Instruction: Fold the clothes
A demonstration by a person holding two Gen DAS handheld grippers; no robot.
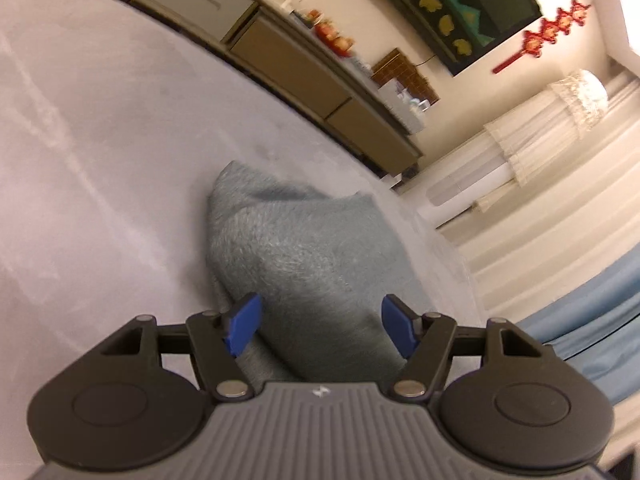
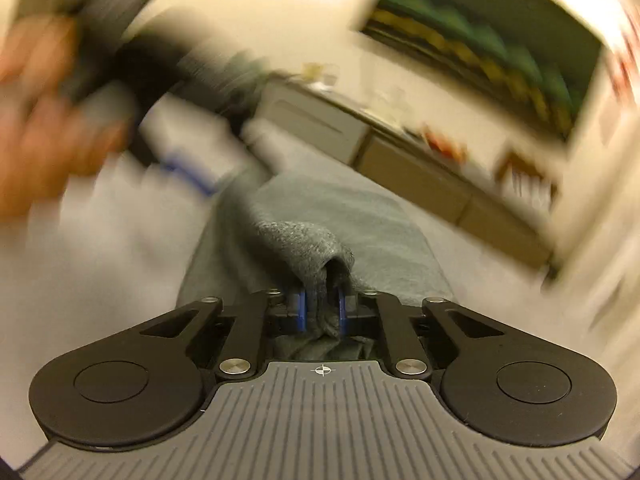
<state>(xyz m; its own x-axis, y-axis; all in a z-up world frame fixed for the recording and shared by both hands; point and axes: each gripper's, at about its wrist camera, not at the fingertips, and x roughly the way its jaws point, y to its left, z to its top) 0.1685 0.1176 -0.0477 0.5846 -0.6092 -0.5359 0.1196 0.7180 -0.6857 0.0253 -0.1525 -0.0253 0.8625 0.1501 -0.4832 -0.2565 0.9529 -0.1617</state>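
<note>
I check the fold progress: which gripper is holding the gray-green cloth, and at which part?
The right gripper is shut on a bunched edge of the cloth. The left gripper is open and holds nothing.

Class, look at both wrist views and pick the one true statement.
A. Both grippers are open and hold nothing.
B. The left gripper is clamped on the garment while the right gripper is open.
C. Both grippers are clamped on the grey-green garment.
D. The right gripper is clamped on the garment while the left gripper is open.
D: the right gripper has its blue pads pinched on a bunch of the garment, while the left gripper has its jaws spread wide over the cloth.
</note>
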